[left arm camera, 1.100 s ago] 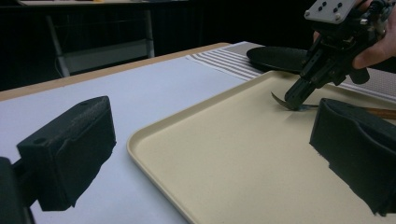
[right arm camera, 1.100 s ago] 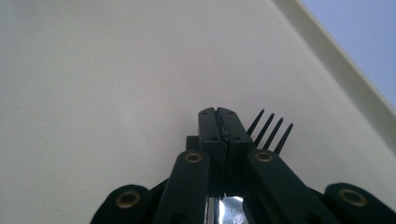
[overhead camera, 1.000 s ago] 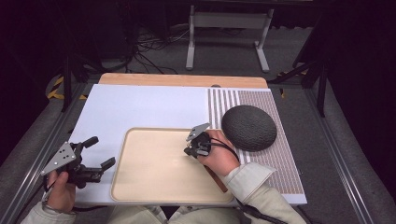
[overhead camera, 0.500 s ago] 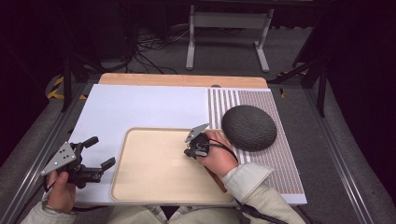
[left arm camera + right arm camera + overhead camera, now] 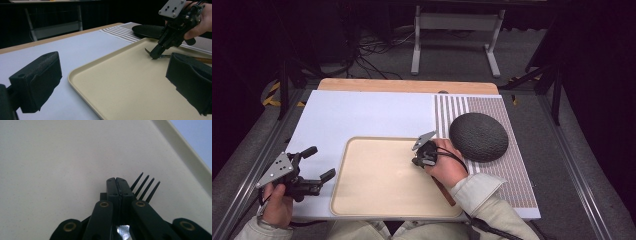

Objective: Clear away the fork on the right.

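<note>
Nearest you on the left, your left tongs [image 5: 314, 165] sit over the bench's [image 5: 362, 115] pale sheet just left of the tray [image 5: 382, 200], jaws spread wide with nothing between them, aimed right toward the tray.

Farther in, on the tray's right part, your right tongs [image 5: 418, 161] are pressed fully together on a fork [image 5: 145, 187]. In the right gripper view the pads meet flat, with the four dark tines fanning out just past and to one side of them, close over the tray floor, and a glint of metal shows low between the arms. In the left gripper view the fork [image 5: 160, 56] lies nearly level: tines at the tong tips, curling up slightly and pointing left across the tray, its long axis running back to the right, where a brownish handle trails toward the tray's right rim.

Beyond your right hand [image 5: 447, 167], a dark round textured mat [image 5: 478, 136] lies on the striped placemat [image 5: 507, 170], well apart from the fork.
</note>
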The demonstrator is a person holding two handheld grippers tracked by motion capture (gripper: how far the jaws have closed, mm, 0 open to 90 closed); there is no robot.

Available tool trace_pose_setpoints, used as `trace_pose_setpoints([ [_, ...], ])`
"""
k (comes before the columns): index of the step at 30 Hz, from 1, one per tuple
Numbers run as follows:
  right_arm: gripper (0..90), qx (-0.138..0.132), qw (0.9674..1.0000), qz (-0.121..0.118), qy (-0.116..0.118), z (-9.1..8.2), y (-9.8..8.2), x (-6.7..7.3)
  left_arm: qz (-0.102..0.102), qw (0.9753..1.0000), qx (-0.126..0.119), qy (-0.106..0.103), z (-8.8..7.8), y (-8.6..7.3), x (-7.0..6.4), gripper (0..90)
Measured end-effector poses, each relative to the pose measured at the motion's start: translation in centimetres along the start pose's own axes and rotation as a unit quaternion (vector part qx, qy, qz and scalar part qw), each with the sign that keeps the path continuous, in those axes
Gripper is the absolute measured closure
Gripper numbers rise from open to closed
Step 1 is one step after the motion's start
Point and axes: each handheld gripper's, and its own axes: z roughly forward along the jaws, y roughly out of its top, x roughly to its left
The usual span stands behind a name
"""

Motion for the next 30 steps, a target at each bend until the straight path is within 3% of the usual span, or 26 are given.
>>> trace_pose_setpoints([
  [30, 89.8, 0.01, 0.9974, 0.043, -0.057, -1.5, -2.0, -3.0, 0.0, 1.0, 0.001, 0.001, 0.0, 0.0, 0.0, 0.8],
])
